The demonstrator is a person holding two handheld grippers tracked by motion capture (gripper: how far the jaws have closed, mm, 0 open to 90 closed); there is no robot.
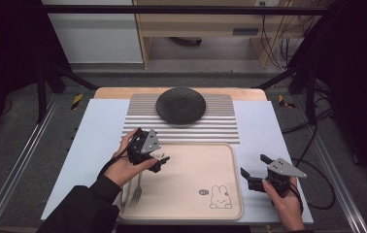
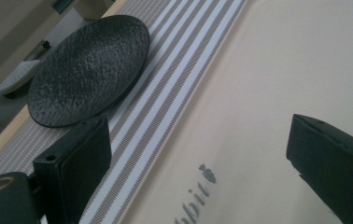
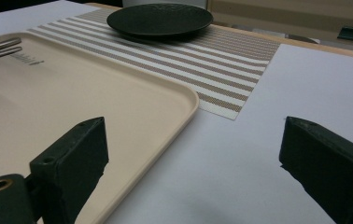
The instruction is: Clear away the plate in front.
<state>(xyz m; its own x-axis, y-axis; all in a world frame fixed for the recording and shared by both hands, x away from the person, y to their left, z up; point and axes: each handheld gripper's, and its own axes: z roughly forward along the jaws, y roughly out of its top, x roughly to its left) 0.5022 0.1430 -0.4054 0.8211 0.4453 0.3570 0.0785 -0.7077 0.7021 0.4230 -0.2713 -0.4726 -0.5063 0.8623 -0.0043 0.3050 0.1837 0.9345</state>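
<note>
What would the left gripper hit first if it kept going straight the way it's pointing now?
Probably the beige tray surface, since the left gripper tilts down at it with open jaws. If it cleared the tray, the striped placemat and then the black plate lie ahead, slightly off to one side; depth is hard to judge.

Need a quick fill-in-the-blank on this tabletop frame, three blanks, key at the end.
1. The black plate rests on the ______ placemat.
2. The fork lies in the beige tray, near its ______ edge in the high view.
3. The left gripper and the right gripper both have their jaws ______.

Missing words: striped; left; open
</note>
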